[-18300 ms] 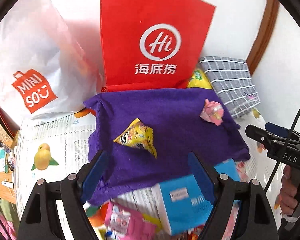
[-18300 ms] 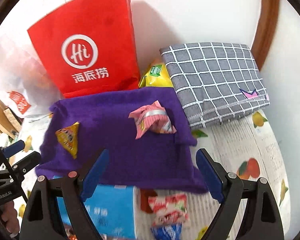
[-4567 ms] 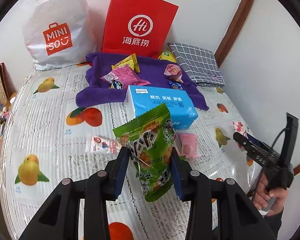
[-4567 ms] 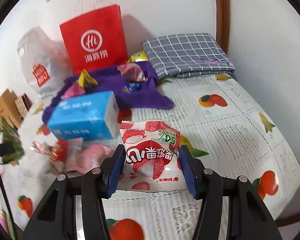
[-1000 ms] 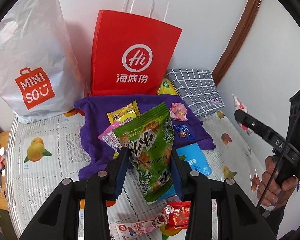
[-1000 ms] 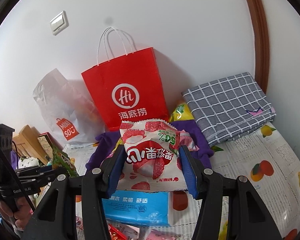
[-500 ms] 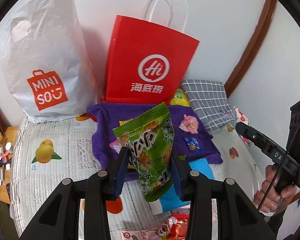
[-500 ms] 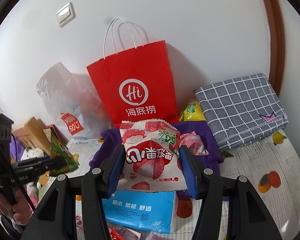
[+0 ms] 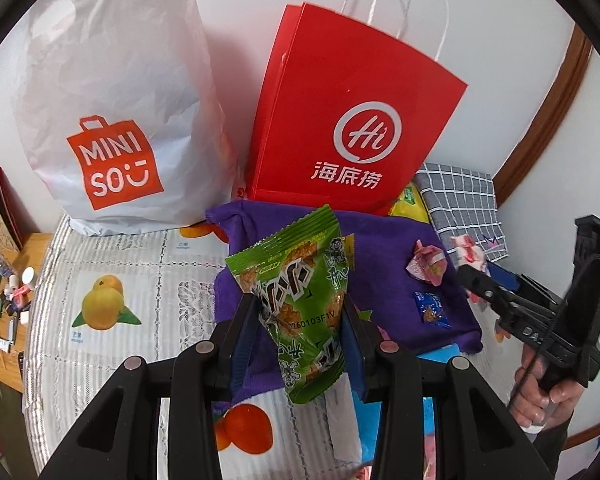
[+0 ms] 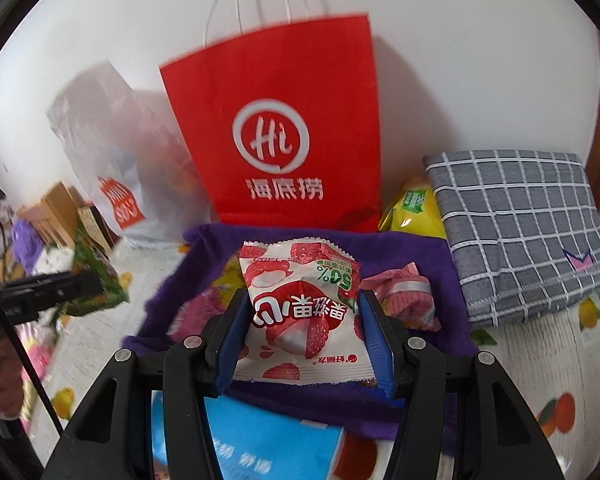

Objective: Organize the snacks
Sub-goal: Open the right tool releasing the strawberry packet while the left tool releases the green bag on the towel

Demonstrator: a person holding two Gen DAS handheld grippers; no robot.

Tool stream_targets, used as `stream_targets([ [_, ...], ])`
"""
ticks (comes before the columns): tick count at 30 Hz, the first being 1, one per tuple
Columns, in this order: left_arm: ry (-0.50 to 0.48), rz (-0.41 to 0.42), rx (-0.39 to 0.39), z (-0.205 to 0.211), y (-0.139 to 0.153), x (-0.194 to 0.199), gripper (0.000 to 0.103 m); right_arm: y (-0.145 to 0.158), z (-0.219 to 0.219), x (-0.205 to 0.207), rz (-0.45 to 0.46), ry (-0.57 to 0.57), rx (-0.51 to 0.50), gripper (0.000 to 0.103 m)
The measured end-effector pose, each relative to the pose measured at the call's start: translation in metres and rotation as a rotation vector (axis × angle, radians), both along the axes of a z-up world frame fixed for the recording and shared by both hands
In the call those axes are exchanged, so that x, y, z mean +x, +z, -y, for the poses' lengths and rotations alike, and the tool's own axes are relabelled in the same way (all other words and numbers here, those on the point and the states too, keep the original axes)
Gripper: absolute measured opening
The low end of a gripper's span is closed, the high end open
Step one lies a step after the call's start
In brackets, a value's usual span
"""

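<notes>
My left gripper (image 9: 300,320) is shut on a green snack bag (image 9: 300,292) and holds it above the near left part of the purple cloth (image 9: 384,272). My right gripper (image 10: 304,320) is shut on a white and red lychee snack bag (image 10: 300,312) above the purple cloth (image 10: 432,252). A pink wrapped snack (image 9: 428,266) and a small blue candy (image 9: 430,308) lie on the cloth's right side. The right gripper also shows at the right of the left wrist view (image 9: 472,276).
A red paper bag (image 9: 352,120) and a white MINISO bag (image 9: 112,112) stand against the wall behind the cloth. A grey checked cloth (image 10: 516,224) lies at the right, a yellow bag (image 10: 414,208) beside it. A blue box (image 10: 268,444) sits in front.
Both grippers have moved forward and lower toward the purple cloth, each still holding its bag. The red bag looms larger in both views.
</notes>
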State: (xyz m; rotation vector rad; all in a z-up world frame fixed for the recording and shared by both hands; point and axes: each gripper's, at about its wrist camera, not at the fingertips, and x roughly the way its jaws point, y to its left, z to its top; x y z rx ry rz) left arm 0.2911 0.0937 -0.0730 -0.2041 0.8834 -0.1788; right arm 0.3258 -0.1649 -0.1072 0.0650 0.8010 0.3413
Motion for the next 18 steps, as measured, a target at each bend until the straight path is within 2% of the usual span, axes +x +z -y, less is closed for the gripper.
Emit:
stream_targets([
  [3, 0.0, -0.013, -0.008, 0.001, -0.008, 0.01, 0.038, -0.014, -0.004, 0.013, -0.021, 0.023, -0.03, 0.054],
  [10, -0.005, -0.049, -0.005, 0.014, -0.025, 0.039, 0.038, -0.044, -0.004, 0.027, -0.086, 0.045, -0.022, 0.054],
  [14, -0.017, -0.081, 0.03, 0.024, -0.039, 0.058, 0.038, -0.05, -0.006, 0.032, -0.095, 0.06, -0.056, 0.055],
  [18, 0.003, -0.12, 0.025, 0.025, -0.051, 0.076, 0.038, -0.061, -0.006, 0.036, -0.111, 0.064, -0.065, 0.055],
])
